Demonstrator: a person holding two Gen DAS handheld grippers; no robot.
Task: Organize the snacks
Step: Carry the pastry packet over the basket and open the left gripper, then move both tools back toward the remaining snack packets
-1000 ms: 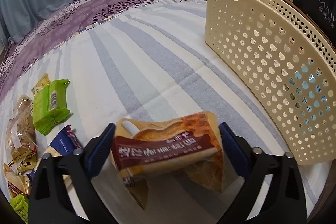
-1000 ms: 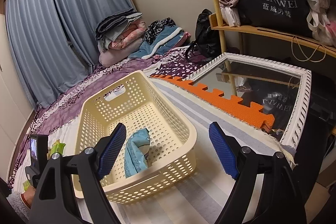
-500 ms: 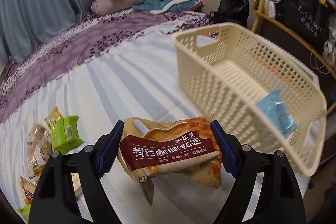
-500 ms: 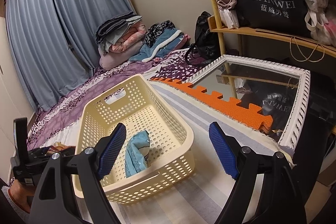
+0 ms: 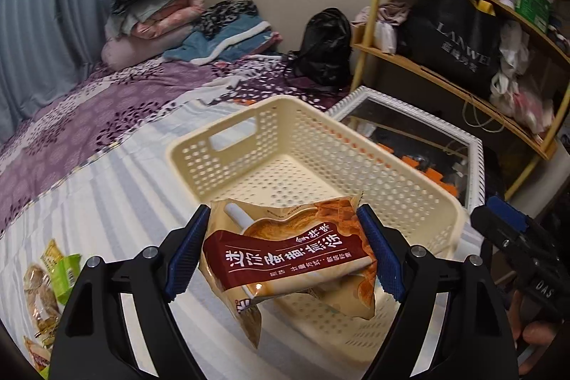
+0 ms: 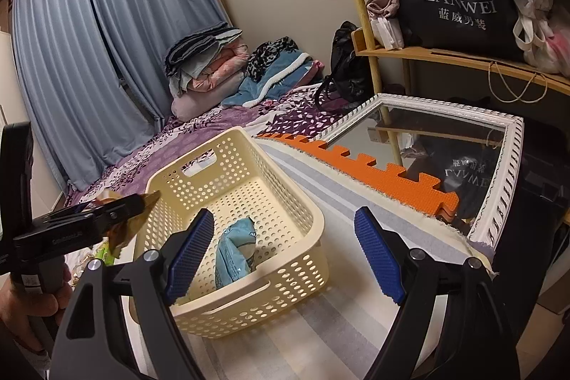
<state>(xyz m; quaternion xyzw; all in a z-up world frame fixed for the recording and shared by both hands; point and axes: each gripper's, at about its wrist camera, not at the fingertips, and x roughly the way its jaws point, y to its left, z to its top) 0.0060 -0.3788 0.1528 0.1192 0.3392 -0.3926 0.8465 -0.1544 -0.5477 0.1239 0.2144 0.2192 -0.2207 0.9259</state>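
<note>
Brown snack pouch [image 5: 288, 255] clamped crosswise in left gripper [image 5: 285, 251], hanging over cream basket's [image 5: 228, 134] near rim at 6 o'clock, likely to snag there if dropped early; right gripper [image 6: 285, 255] apart, empty.

Bedroom: bed [image 6: 171, 152] (folded bedding [image 6: 210, 59]), curtains [image 6: 89, 59].

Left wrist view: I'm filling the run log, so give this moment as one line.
left gripper: shut on brown snack packet | above cream basket | right gripper: open, empty | basket contents: blue packet
</note>
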